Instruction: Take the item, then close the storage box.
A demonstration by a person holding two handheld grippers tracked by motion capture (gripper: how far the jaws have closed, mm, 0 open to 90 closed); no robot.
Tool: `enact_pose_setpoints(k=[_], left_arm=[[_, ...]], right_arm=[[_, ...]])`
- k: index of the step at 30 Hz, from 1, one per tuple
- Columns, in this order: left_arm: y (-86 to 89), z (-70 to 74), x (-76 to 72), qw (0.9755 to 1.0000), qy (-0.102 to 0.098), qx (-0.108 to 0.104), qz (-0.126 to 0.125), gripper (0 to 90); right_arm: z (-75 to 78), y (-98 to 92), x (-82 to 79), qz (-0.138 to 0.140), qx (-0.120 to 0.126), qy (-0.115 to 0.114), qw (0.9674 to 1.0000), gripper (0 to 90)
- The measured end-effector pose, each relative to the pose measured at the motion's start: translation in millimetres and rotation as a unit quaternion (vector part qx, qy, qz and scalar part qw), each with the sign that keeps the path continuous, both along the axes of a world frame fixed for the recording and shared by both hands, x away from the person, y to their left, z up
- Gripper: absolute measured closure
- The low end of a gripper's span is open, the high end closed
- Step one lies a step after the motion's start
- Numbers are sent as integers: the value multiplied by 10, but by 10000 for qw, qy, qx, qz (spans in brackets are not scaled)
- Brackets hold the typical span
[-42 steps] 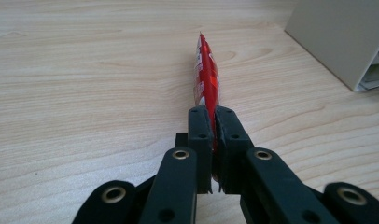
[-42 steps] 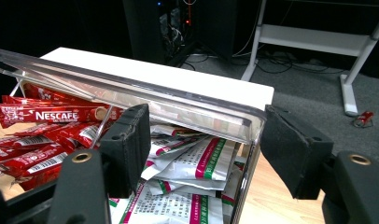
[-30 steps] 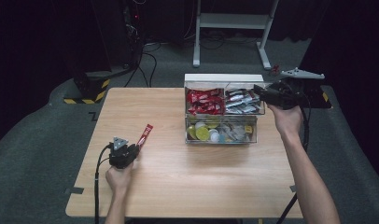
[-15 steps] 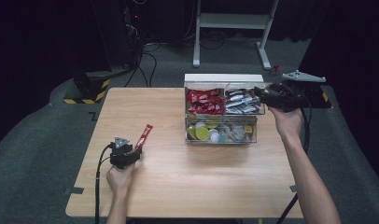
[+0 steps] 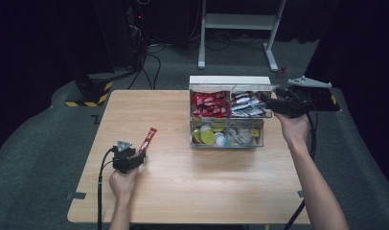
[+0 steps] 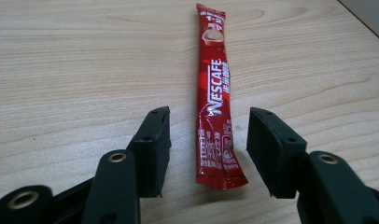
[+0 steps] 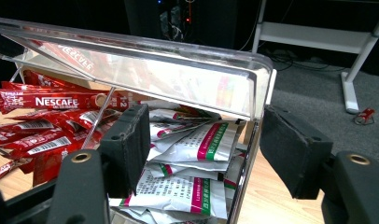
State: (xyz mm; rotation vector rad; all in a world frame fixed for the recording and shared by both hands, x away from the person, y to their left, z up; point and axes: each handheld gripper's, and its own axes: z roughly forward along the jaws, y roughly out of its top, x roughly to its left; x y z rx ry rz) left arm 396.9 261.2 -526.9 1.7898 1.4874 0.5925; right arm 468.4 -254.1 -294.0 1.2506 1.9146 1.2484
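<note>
The red Nescafé coffee stick (image 6: 214, 98) lies flat on the wooden table's left half, a long, narrow, glossy sachet with white lettering running along its length and a picture of a cup near its far end. In the high view it points diagonally, near end to the left, far end angled to the right and away. Both crimped ends are sealed and the packet looks full and unopened, with a slight crease around its middle. The left gripper view shows its near end flat on the wood, free of contact on either side. It rests alone, well apart from the clear organizer box (image 5: 227, 140) on the table's far right.
</note>
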Motion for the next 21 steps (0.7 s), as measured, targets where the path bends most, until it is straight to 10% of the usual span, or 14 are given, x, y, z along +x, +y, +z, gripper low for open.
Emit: enact_pose_setpoints(k=[21], left_arm=[[10, 0, 1, 10000, 1, -48, -53, 517]], right_arm=[[-33, 10, -56, 44, -1, -107, 9999, 353]])
